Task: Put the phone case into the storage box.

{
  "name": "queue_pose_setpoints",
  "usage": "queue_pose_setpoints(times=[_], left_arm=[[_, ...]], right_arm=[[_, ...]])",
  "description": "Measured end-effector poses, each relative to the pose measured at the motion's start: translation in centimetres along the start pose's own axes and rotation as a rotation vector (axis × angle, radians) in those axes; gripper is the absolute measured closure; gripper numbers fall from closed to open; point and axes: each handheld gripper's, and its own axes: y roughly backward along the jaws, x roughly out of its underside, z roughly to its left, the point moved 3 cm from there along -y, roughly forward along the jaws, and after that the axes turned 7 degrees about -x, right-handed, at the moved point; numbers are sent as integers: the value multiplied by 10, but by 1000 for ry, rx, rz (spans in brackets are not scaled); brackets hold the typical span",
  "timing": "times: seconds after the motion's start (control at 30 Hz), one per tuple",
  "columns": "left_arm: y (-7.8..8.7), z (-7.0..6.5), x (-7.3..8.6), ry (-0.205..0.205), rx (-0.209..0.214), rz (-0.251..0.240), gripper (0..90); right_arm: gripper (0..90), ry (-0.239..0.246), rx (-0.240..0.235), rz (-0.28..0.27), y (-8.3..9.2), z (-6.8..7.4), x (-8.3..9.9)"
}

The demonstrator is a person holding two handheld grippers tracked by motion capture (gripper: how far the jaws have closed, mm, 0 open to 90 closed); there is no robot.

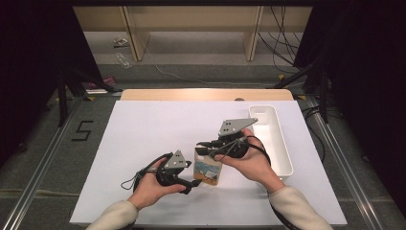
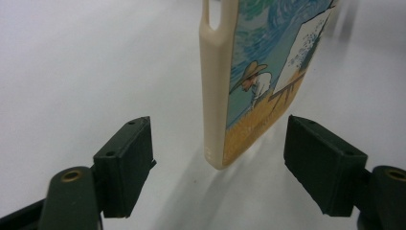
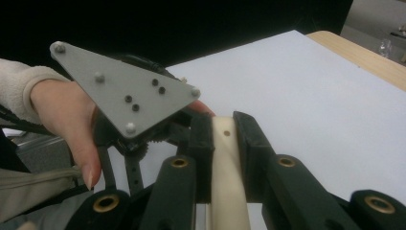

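Observation:
A cream phone case (image 1: 208, 168) with a painted picture of a man at an easel stands on edge on the white table sheet (image 1: 143, 139). My right gripper (image 1: 205, 145) is shut on the case's top edge; in the right gripper view its jaws press on the cream rim (image 3: 226, 177) from both sides. My left gripper (image 1: 194, 182) is low at the case's near end and open. In the left gripper view its pads (image 2: 125, 160) stand wide apart on either side of the case (image 2: 249, 81), touching neither face.
A long white bin (image 1: 274, 140) lies along the table's right side, just beyond my right hand. The wooden table edge (image 1: 206, 94) runs along the back. The left gripper's grey plate (image 3: 124, 96) and the hand (image 3: 62, 112) sit close behind the case.

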Motion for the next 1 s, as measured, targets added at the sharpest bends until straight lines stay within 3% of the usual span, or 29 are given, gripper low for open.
queue_pose_setpoints(times=[0.43, 1.0], left_arm=[[-2, -3, 1, -3, 46, 6, 372], [-3, -4, 1, -24, 69, 10, 505]], right_arm=[[797, -3, -14, 5, -1, 2, 0], [797, -7, -26, 4, -2, 3, 0]])
